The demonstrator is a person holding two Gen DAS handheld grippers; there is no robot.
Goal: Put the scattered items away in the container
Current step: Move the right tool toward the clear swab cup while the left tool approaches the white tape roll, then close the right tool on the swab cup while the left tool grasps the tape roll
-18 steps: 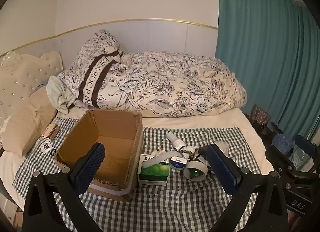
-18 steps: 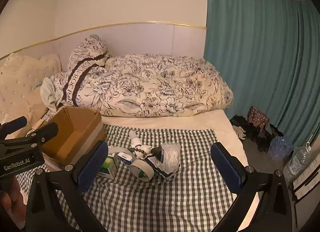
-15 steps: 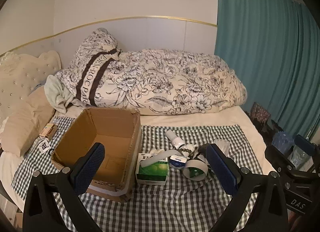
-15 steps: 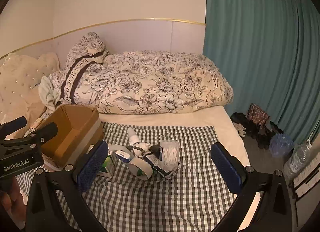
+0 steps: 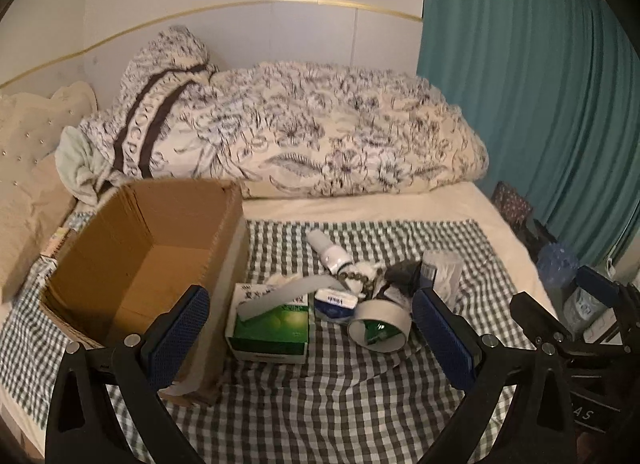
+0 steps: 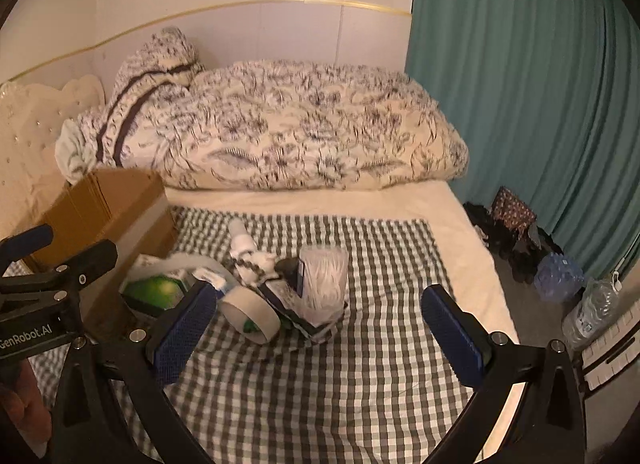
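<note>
An open cardboard box (image 5: 132, 264) stands on the checked cloth at the left; it also shows in the right wrist view (image 6: 100, 203). Beside it lie a green and white carton (image 5: 272, 324), a tape roll (image 5: 378, 328), a white bottle (image 5: 326, 250), a small blue and white pack (image 5: 336, 302) and a clear cotton swab tub (image 6: 324, 284). My left gripper (image 5: 310, 338) is open and empty, above the carton and tape roll. My right gripper (image 6: 316, 338) is open and empty, just in front of the tape roll (image 6: 250, 314) and tub.
A rolled floral duvet (image 5: 320, 135) and pillows lie along the wall behind the items. Small boxes (image 5: 56, 244) sit left of the cardboard box. A teal curtain (image 6: 520, 83) hangs at the right, with bags and water bottles (image 6: 560, 272) on the floor beside the bed.
Both grippers have moved forward and down toward the pile of items, which now looks nearer and larger. Both stay open. Nothing on the cloth has moved.
</note>
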